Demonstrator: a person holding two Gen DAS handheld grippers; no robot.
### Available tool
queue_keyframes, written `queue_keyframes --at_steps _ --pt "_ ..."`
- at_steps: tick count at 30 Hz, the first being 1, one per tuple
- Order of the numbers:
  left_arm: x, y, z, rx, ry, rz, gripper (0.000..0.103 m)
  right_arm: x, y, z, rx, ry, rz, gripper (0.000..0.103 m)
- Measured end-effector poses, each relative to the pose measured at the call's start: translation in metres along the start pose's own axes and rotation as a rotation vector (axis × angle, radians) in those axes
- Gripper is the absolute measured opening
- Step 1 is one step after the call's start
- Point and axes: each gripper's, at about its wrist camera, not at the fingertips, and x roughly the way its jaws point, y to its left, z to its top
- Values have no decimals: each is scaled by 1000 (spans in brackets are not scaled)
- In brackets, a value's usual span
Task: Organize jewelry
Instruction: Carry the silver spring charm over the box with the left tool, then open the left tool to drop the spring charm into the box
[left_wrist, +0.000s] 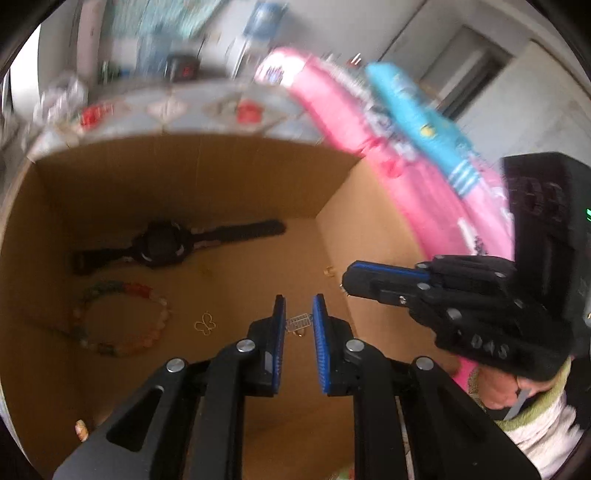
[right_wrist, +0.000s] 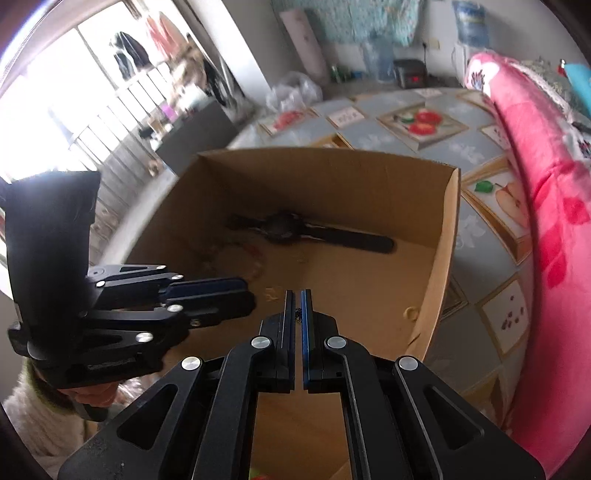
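Silver charm (left_wrist: 298, 322) pinched in left gripper (left_wrist: 299, 314), above cardboard box (left_wrist: 184, 177)

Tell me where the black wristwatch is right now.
In the left wrist view the black wristwatch lies flat on the cardboard box floor, far left, just beyond the beaded bracelet.

Bright window (right_wrist: 55, 85) daylight, blown-out glare, motion blur, fisheye-warped dark edges
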Motion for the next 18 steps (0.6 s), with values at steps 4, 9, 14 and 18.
queue_keyframes --at_steps 4,9,14,18 --pt "24 8 11 -53 75 26 14 8 0 9 -43 13 -42 3" --pt "29 13 19 -96 95 38 16 7 -5 17 -60 7 -65 6" --pt "27 12 19 -97 83 50 19 4 -7 18 -60 -9 -70 6" --pt "25 12 20 -99 60 54 19 -4 -4 17 -59 -39 -74 6"
